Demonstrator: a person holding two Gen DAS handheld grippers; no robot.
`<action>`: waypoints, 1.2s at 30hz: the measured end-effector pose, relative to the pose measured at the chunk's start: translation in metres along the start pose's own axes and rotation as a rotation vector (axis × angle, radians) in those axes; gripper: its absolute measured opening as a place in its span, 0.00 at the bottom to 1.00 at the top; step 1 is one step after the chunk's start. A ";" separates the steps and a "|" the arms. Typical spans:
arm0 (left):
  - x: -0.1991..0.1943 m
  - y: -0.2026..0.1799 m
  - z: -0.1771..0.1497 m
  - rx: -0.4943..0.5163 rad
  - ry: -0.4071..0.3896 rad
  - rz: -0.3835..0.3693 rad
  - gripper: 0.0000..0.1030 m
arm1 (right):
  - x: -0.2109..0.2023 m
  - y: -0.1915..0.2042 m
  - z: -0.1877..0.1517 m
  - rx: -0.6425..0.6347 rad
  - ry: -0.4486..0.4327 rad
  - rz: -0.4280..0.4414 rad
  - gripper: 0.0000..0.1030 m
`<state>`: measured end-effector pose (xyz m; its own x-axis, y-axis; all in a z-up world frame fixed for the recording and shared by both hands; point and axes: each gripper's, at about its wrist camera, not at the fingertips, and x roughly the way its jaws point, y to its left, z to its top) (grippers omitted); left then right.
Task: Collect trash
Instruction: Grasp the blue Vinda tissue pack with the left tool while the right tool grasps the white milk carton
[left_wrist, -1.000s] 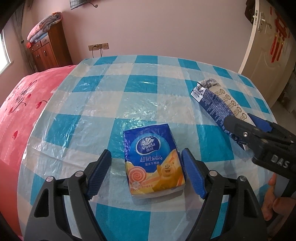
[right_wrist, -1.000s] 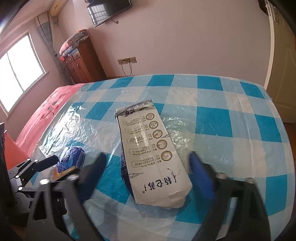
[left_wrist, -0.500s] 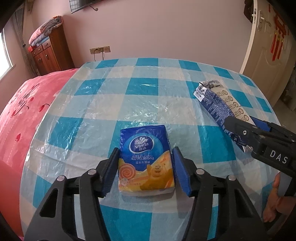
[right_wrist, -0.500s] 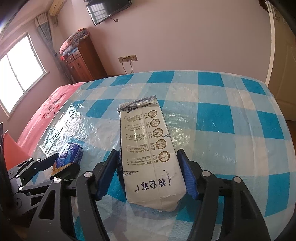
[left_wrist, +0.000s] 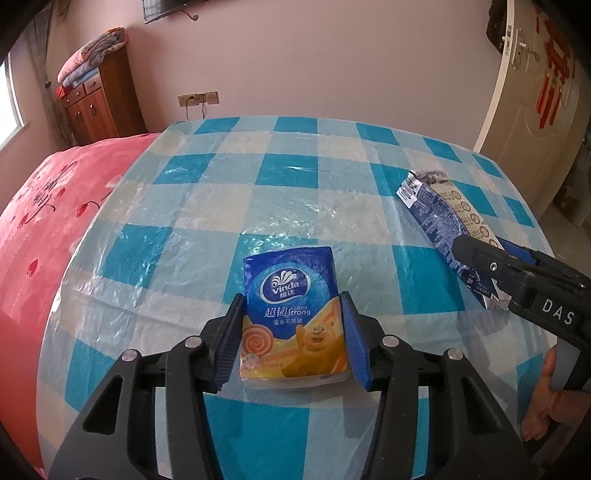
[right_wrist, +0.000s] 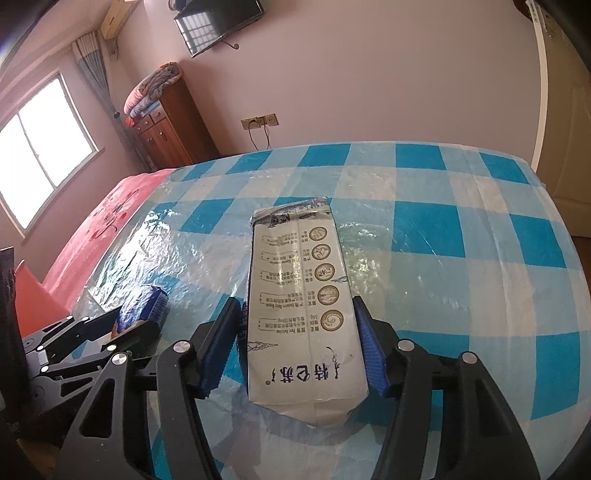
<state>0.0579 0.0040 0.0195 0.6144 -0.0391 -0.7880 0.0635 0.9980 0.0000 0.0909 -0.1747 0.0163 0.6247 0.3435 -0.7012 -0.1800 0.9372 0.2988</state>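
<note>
A blue and orange Vinda tissue pack (left_wrist: 293, 317) sits between the blue pads of my left gripper (left_wrist: 293, 339), which is shut on its sides, lifted a little off the blue checked tablecloth (left_wrist: 288, 173). My right gripper (right_wrist: 301, 347) is shut on a white and blue milk carton (right_wrist: 299, 306), raised at its far end. The carton (left_wrist: 443, 218) and right gripper also show at the right of the left wrist view. The tissue pack (right_wrist: 142, 306) and left gripper show at the lower left of the right wrist view.
A red bedspread (left_wrist: 40, 206) lies left of the table. A wooden cabinet (left_wrist: 99, 107) with folded blankets stands against the back wall. A white door (left_wrist: 532, 81) is at the right. A person's hand (left_wrist: 546, 413) holds the right gripper's handle.
Both grippers have closed from wide open onto their objects. The tissue pack and the milk carton have risen a little from the tablecloth.
</note>
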 end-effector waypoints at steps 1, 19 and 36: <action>-0.002 0.002 -0.001 -0.003 -0.003 -0.004 0.50 | -0.001 0.000 0.000 -0.001 -0.002 0.000 0.59; -0.038 0.030 -0.021 -0.048 -0.052 -0.030 0.50 | -0.018 0.011 -0.019 -0.016 -0.021 0.007 0.57; -0.072 0.043 -0.049 -0.031 -0.082 -0.028 0.50 | -0.054 0.030 -0.053 -0.014 -0.033 0.001 0.57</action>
<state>-0.0221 0.0518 0.0465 0.6753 -0.0697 -0.7343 0.0578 0.9975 -0.0415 0.0113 -0.1615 0.0286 0.6489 0.3426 -0.6794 -0.1912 0.9376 0.2903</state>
